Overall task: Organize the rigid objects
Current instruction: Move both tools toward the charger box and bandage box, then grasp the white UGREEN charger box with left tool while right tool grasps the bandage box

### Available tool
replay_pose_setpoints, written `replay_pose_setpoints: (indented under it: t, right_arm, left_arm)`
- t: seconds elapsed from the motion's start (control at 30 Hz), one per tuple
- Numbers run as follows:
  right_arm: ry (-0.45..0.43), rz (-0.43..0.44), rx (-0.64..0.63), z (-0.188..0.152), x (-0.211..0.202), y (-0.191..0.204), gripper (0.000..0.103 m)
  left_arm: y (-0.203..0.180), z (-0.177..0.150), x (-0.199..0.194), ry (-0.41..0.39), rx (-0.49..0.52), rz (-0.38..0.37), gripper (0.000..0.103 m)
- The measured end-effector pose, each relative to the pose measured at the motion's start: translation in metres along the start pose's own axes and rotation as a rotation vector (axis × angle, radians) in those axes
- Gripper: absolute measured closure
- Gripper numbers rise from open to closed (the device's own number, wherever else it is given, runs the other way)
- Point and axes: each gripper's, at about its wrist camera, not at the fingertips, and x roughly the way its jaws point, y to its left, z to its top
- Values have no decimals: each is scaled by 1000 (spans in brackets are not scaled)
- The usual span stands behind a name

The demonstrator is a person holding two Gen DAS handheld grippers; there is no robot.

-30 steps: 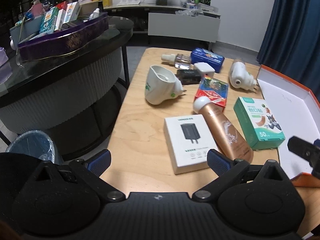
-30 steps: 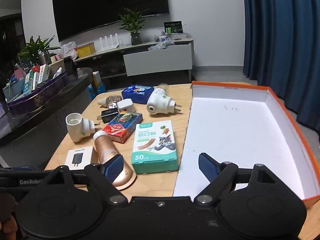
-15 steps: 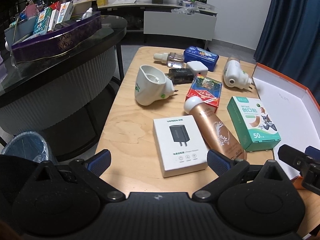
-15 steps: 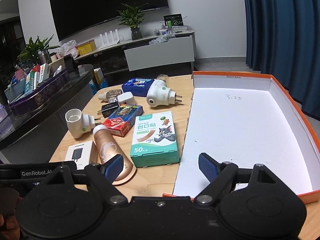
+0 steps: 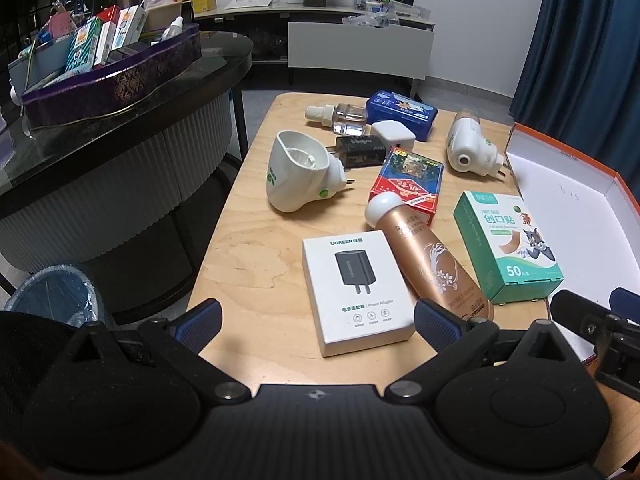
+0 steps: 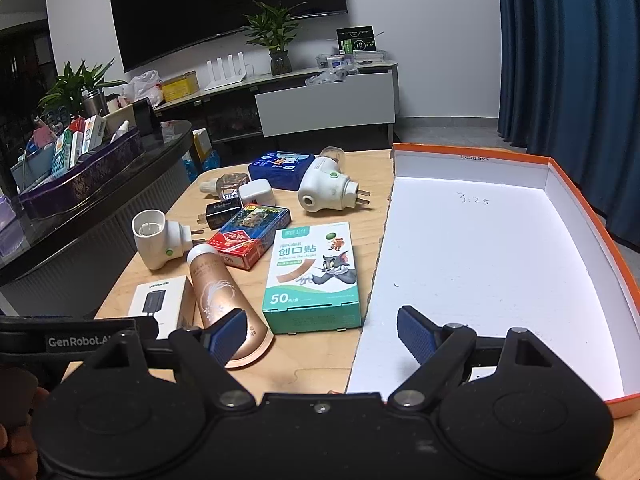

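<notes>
Rigid objects lie loose on the wooden table [image 5: 256, 280], left of the empty orange-rimmed box [image 6: 576, 216] meant, I judge, to receive them. Both tongs are spread wide and hold nothing: the left gripper [image 5: 318, 320] hovers low before the white adapter box [image 5: 356, 284], while the right gripper [image 6: 320, 334] straddles the box's near edge beside the green plaster carton [image 6: 314, 276].
</notes>
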Motion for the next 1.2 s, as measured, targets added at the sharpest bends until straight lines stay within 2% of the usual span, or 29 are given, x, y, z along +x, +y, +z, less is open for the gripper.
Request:
replay_pose_setpoints:
  t: [0.53, 0.87, 0.97, 1.07, 1.17, 1.2]
  right_arm:
    - [3, 4, -34, 0, 2, 6, 6]
    - [4, -5, -52, 2, 6, 7, 6]
    - [17, 3, -58, 10, 13, 7, 6]
    - [25, 10, -69, 20, 21, 9, 6]
    - [23, 2, -74, 27, 30, 10, 6]
    - [31, 3, -69, 29, 34, 10, 6]
  left_arm:
    - [-2, -1, 3, 9, -15, -14, 0]
    - [-5, 3, 21, 17, -32, 7, 0]
    - [-5, 6, 27, 8, -46, -7, 0]
    - [-6, 11, 33, 34, -52, -20, 0]
    - [-7, 13, 29, 5, -70, -72, 0]
    - [-10, 14, 31, 7, -48, -59, 0]
